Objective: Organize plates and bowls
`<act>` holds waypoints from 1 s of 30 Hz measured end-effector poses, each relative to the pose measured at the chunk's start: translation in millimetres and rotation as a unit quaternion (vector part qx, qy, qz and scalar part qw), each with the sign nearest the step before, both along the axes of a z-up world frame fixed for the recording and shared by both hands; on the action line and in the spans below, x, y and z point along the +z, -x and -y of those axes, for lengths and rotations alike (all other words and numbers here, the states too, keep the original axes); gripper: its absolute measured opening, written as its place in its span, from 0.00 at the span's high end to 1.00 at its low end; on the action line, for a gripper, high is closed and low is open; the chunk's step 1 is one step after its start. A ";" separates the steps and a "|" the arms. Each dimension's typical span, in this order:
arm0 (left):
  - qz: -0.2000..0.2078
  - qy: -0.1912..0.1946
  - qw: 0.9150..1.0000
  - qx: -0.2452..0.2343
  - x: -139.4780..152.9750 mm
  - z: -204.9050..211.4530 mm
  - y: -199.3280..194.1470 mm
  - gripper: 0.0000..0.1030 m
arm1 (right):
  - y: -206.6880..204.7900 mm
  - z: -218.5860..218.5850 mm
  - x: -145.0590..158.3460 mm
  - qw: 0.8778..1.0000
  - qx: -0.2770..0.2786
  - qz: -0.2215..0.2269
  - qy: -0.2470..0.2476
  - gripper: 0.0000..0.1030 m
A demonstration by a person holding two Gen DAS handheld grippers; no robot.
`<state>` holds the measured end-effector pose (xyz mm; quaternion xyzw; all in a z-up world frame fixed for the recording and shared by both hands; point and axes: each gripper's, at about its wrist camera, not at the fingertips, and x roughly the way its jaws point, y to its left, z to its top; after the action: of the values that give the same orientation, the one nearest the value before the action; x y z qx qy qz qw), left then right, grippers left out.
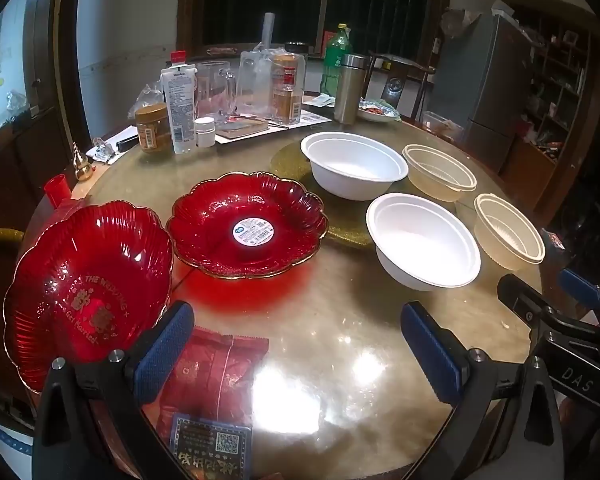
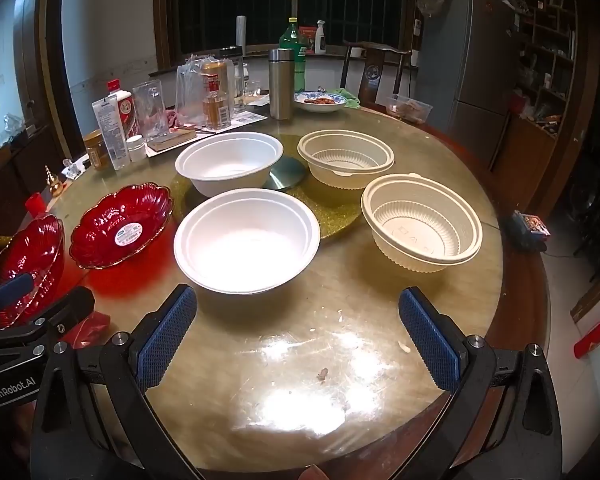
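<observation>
Beyond the right tool (image 2: 298, 344), white bowl (image 2: 247, 240).

Round table (image 2: 380, 320): glossy, glass-like top, scuffed; two red plates (image 1: 246, 226) (image 1: 88, 284): translucent glossy ribbed plastic, gilt rims; two white bowls (image 2: 246, 240) (image 2: 230, 162): smooth matt; two cream bowls (image 2: 422, 222) (image 2: 346, 158): ribbed plastic; gripper pads (image 2: 166, 338): blue, knurled, rubbery; flask (image 2: 281, 84): brushed metal.

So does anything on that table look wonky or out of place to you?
One thing: the nearer red plate at the table's left edge sits tilted up, unlike its twin lying flat beside it. A few small crumbs dot the table near the right tool. The bowls look fine.
</observation>
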<state>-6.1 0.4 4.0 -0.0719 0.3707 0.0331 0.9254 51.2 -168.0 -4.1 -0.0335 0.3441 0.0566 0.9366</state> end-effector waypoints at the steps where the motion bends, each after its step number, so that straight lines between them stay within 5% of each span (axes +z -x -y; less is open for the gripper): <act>1: 0.000 0.000 1.000 0.000 -0.3 0.5 0.5 0.00 | 0.1 0.1 0.1 1.000 0.000 0.000 0.000 0.00; 30: 0.000 0.001 1.000 -0.001 -0.4 1.9 0.6 0.00 | 0.1 -1.2 1.0 1.000 0.001 0.002 0.002 0.00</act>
<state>-6.7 -1.5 3.6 -0.0720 0.3708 0.0320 0.9254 51.1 -166.7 -3.0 -0.0355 0.3422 0.0570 0.9372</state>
